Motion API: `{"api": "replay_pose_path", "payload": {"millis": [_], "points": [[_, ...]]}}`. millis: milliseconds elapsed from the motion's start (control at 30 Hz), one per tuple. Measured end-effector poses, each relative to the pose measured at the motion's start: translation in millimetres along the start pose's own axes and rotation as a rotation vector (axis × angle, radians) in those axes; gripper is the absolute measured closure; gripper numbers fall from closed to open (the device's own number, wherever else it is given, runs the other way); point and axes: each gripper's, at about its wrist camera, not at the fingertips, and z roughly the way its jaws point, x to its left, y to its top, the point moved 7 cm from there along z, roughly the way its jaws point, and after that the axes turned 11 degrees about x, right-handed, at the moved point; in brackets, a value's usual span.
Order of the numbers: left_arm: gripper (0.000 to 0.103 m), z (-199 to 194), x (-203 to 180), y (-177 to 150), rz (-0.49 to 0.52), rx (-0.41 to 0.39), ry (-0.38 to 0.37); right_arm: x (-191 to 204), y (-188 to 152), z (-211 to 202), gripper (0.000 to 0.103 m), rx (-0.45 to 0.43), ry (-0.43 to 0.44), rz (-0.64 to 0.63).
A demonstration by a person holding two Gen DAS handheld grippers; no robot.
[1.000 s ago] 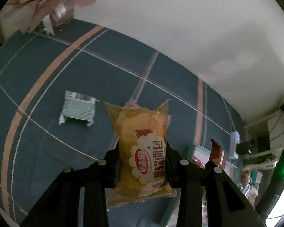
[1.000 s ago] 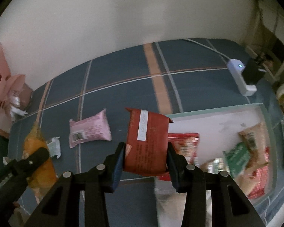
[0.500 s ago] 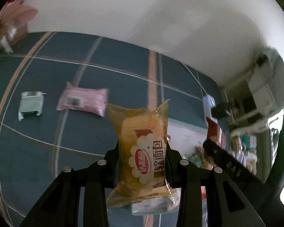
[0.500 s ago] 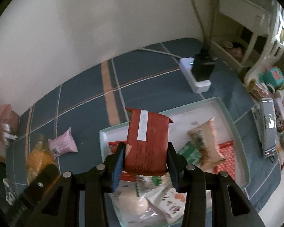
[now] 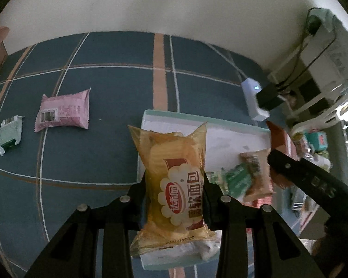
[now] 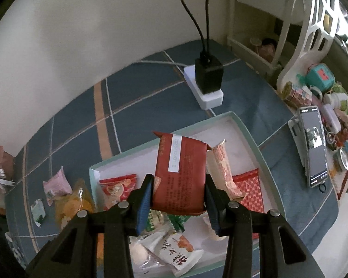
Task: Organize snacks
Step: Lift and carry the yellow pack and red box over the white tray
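Both hands loaded, hovering over the snack tray

My left gripper (image 5: 175, 199) fingers clamp the yellow bread packet (image 5: 174, 180); my right gripper (image 6: 177, 199) fingers clamp the red packet (image 6: 181, 173). Both hang above the tray (image 6: 248, 132), so I'd lower each onto bare floor, then release. Beyond, the pink packet (image 5: 62, 111) and green packet (image 5: 10, 134) wait on the worktop (image 5: 113, 88).

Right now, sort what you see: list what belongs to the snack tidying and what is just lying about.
Job:
yellow bread packet in left gripper
red packet in right gripper
snack tray
pink packet
green packet

Lying about:
power strip with black adapter
phone
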Motion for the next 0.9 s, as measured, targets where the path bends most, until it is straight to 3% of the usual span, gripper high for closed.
{"api": "replay_pose_path", "payload": {"millis": [333,800,900], "points": [[0.065,32.8,-10.7,-3.1,0.036,0.044,0.015,-0.7,-8.0,45.2,0.058,0.113,0.008,-0.006],[0.065,41.6,-21.1,-5.4,0.06,0.061,-0.048,-15.1,-10.9,58.1,0.056,0.153,-0.018,0.037],[0.063,41.4,-20.5,-5.1,0.046,0.066,-0.064,-18.5,-10.4,59.8,0.04,0.161,-0.04,0.041]]}}
